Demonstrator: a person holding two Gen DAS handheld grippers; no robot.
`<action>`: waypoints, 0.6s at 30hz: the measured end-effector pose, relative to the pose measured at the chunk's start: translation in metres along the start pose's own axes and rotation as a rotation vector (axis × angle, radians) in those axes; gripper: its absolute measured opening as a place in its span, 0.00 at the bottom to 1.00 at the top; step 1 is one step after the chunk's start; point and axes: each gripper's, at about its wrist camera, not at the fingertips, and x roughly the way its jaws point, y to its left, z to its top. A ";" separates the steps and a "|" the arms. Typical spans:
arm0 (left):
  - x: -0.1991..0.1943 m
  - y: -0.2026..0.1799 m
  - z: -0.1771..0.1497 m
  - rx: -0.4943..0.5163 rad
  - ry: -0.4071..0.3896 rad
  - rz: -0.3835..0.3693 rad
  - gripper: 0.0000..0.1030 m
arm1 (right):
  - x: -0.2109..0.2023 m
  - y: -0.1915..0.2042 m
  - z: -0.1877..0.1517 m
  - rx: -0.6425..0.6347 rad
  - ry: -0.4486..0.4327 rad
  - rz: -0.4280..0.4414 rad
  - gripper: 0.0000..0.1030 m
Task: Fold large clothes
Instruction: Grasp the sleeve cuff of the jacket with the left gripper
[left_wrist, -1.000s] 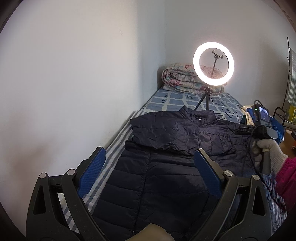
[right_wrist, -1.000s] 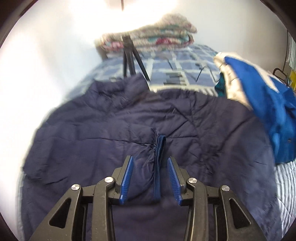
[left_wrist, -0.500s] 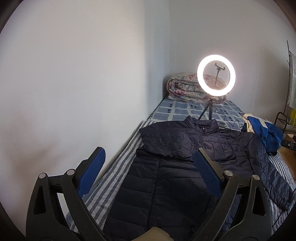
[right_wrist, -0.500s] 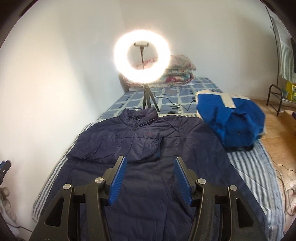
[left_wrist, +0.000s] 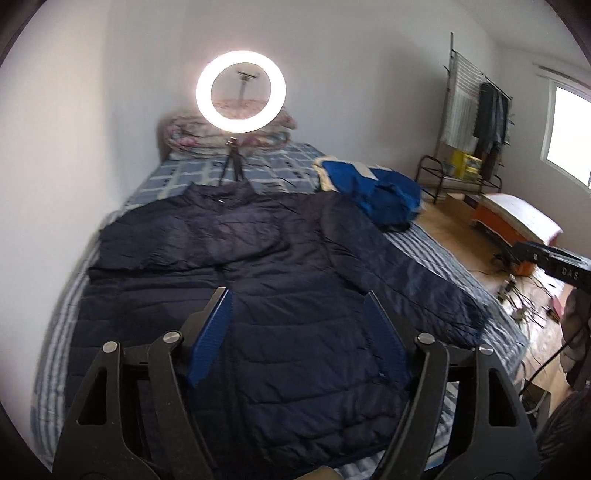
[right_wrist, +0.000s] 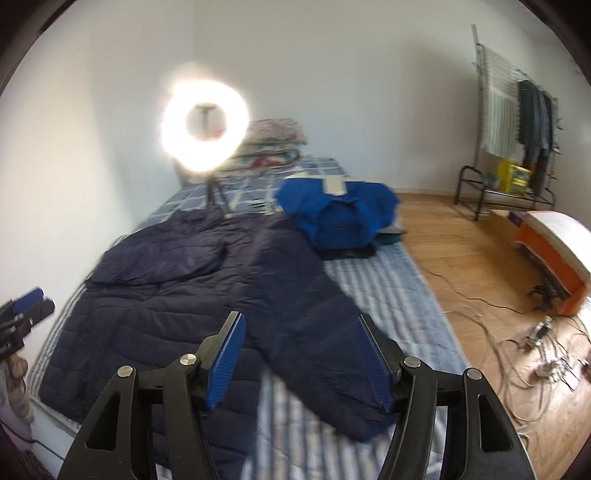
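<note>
A navy quilted puffer jacket (left_wrist: 280, 295) lies spread flat on the bed (right_wrist: 388, 295), collar toward the ring light (left_wrist: 241, 96); its horizontal stitching gives puffy ribs, and one sleeve is folded across the chest while the other sleeve (right_wrist: 325, 332) runs straight down over the striped blue-white sheet, cuff near the bed's front edge. The left claw (left_wrist: 299, 336) hangs above the jacket's lower body w/ nothing between its ribbed blue pads; its jaws have just been closing some but stand well apart. The right claw (right_wrist: 299, 358) hovers over the loose sleeve, jaws just been opening, wide apart, holding nothing (sleeve lies on the sheet below, not pinched). A crumpled bright-blue garment (right_wrist: 340, 214) w/ a pale lining sits near the jacket's shoulder, toward the bed's floor side. A folded floral quilt (left_wrist: 229, 129) sits at the head of the bed behind the light's tripod. Wood-plank floor (right_wrist: 461, 258) beside the bed carries tangled cables.
</note>
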 end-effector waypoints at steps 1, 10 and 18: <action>0.010 -0.016 -0.002 0.016 0.030 -0.037 0.67 | -0.004 -0.011 -0.001 0.018 -0.003 -0.011 0.65; 0.088 -0.153 -0.026 0.180 0.227 -0.294 0.59 | -0.022 -0.092 -0.011 0.171 0.011 -0.106 0.66; 0.169 -0.258 -0.059 0.265 0.416 -0.430 0.48 | -0.019 -0.109 -0.007 0.212 0.011 -0.104 0.66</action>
